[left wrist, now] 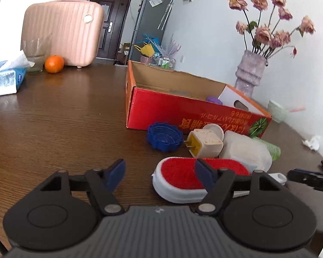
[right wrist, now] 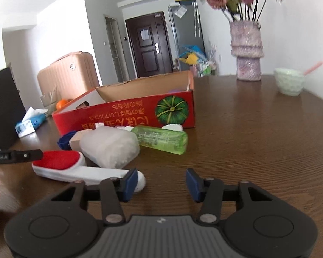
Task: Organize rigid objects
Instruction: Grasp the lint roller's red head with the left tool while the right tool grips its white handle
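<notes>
Jaws: both agape, empty | lint brush (left wrist: 183, 179): light, rigid plastic | grasp: white handle (right wrist: 101, 175), not pad.

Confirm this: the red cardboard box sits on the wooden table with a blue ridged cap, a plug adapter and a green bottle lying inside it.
Wrong in one respect: the blue ridged cap, plug adapter and green bottle lie on the wooden table in front of the red cardboard box, not inside it. The left wrist view shows this.
</notes>
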Tool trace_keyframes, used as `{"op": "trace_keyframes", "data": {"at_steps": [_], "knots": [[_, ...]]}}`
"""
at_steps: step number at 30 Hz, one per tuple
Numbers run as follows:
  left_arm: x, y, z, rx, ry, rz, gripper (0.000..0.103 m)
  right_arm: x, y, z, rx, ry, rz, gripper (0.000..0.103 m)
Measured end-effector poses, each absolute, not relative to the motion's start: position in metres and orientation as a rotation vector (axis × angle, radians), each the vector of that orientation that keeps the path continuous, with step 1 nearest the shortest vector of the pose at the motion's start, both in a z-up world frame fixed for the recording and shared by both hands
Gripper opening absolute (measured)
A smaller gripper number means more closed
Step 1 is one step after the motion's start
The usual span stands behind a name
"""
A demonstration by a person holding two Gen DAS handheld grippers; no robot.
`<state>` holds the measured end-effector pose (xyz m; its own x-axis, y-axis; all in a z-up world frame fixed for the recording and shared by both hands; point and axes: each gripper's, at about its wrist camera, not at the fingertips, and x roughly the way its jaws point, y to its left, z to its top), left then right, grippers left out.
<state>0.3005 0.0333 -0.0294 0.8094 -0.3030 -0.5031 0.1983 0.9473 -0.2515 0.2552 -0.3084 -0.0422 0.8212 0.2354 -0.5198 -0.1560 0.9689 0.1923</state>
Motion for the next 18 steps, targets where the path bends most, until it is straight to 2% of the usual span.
{"op": "trace_keyframes", "data": {"at_steps": [5,9,15,18], "knots": [[0.305,0.037,-0.032,-0.228,0.602,-0.305,0.068,0.267,-0.294,-0.046,0.121,0.604,0.217,0.036],[0.300,0.033,-0.032,-0.208,0.584,-0.339,0.056,0.272,-0.295,-0.048,0.149,0.606,0.214,0.036],[0.299,0.029,-0.033,-0.201,0.591,-0.389,0.055,0.273,-0.297,-0.051,0.194,0.593,0.197,0.034],[0.299,0.028,-0.033,-0.197,0.591,-0.393,0.055,0.272,-0.295,-0.052,0.240,0.586,0.211,0.018]]}}
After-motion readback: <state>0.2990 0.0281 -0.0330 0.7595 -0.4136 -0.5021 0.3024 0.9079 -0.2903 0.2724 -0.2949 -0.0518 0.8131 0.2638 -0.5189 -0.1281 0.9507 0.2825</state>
